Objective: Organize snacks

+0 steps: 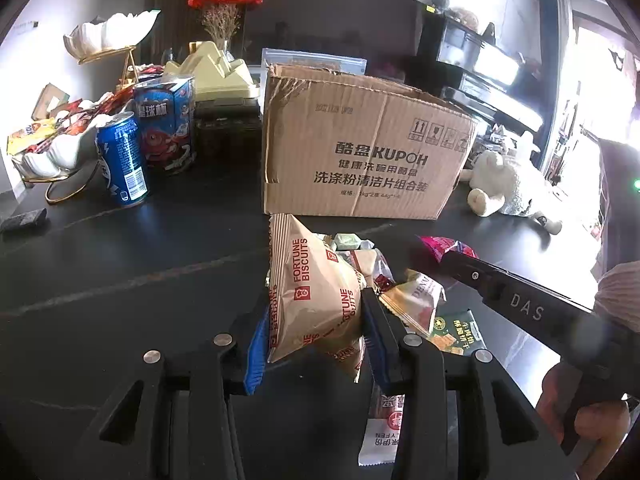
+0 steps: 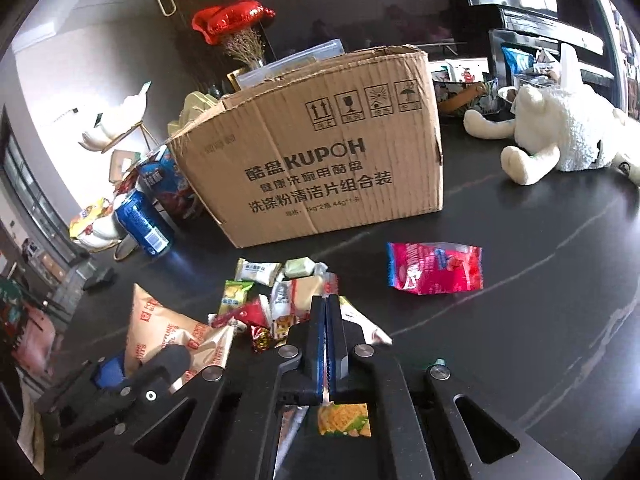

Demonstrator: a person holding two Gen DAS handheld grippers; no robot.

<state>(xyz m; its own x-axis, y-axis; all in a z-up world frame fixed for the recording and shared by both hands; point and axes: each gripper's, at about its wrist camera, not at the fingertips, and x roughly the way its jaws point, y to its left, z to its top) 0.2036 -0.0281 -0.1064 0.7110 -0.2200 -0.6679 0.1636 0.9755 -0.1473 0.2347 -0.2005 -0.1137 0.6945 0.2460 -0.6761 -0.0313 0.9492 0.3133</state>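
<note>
**Two packets gripped, most snacks still loose on the table**

Nearest, the left gripper [image 1: 316,320] is clamped on a Fortune Biscuits bag [image 1: 316,292]. The right gripper [image 2: 327,344] has its jaws pressed together, seemingly pinching the edge of a thin packet [image 2: 344,420]. Just beyond, the snack pile [image 2: 276,292] and a pink pouch [image 2: 434,267] lie unsorted on the black table [image 2: 520,320]. Farther back stands the open cardboard box [image 2: 320,168], the likely destination. I judge the sorting barely begun.

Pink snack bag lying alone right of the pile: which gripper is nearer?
Right. The right gripper, shut over the pile, sits just left of the pink snack bag. The left gripper, shut on the Fortune Biscuits bag, is farther left.
</note>
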